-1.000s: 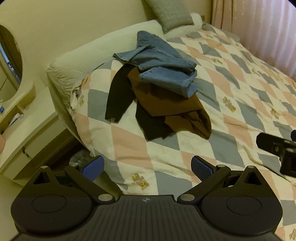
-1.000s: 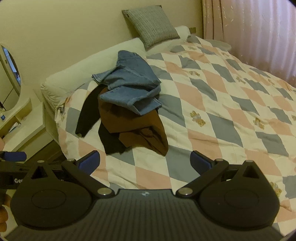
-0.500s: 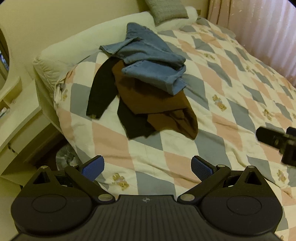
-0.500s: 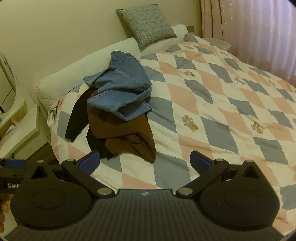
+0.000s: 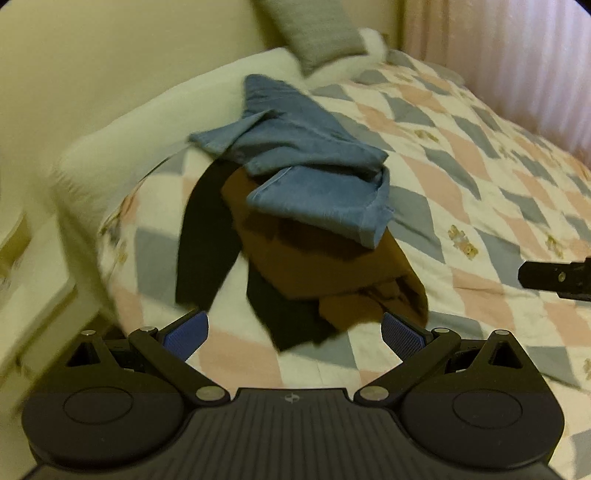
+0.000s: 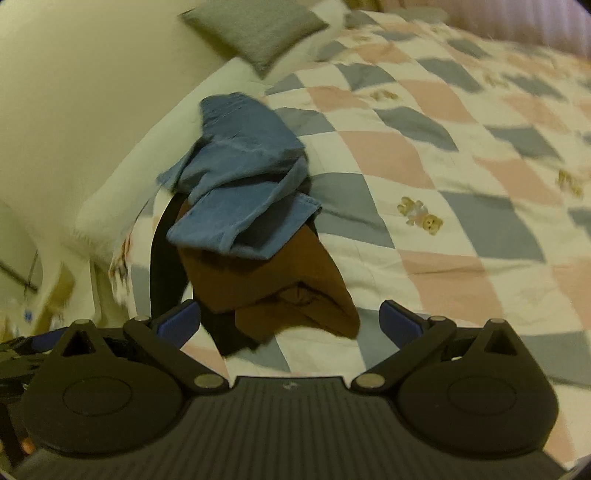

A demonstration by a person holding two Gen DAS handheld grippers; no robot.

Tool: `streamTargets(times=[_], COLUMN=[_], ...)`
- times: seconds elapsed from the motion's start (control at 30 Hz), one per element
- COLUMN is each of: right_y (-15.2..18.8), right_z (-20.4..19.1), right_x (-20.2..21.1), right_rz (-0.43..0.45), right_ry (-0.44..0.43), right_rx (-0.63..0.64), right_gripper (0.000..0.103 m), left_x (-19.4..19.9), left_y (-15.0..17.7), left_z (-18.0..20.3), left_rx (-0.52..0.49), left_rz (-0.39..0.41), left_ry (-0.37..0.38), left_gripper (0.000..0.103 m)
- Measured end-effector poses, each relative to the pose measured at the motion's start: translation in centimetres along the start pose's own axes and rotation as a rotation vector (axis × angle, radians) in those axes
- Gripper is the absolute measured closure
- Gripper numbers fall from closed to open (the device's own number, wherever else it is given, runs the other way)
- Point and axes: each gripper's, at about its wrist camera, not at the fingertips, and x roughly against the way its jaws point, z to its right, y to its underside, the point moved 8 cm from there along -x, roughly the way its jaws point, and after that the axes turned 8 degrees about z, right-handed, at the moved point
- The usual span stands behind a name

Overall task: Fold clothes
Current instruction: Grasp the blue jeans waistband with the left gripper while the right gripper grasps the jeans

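A pile of clothes lies near the head of the bed: blue denim on top, a brown garment under it, a black garment at the bottom. The same pile shows in the right wrist view: denim, brown, black. My left gripper is open and empty, just short of the pile's near edge. My right gripper is open and empty, close over the brown garment's near end. The right gripper also shows at the left wrist view's right edge.
The bed has a checked pink, grey and white quilt with small bear prints. A grey cushion and a white pillow lie at the headboard. A pale bedside unit stands at the left. Pink curtains hang at the right.
Both grippers have moved closer to the pile, which now looms larger. Both stay open and empty. The clothes have not moved.
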Motion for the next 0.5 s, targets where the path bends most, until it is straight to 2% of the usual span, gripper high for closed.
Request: streamTargets(times=[0.2,0.27,0.33,0.37,0.43,0.5], right_y=[-2.4,-3.3,-4.1,-4.4,-5.1,-5.7], right_z=[0.7,0.6,0.6,0.6,0.7,1.0], right_x=[-5.5,-7.4,-9.0,-9.7,-11.3,-12.8], right_rz=[0.016,0.031,0.047,0.055,0.062,0.063], right_ry=[0.018,0.030,0.041,0.040,0.045,0.051], right_rx=[-0.213,-0.257,-0.296,-0.315,-0.358,-0.403], right_gripper=[0.012,0.025,0.033,0.041,0.048,0.048], left_x=[-7.5,-9.8,-12.2,-13.2,-15.3,-17.1], left_y=[-7.2,-9.5,-11.6,-12.4,-13.7,-14.4], left_z=[-0.3,0.0,0.6,0.9,1.8,2.8], left_rx=[-0.221,-0.296,-0.382,-0.416,-0.476,-0.528], left_rz=[0.057,0.083,0.106,0.115,0.132,0.141], left_ry=[0.076,0.096,0.112,0.121,0.147,0.173], left_gripper=[0.001,0.001,0.001,0.001,0.001,0.001])
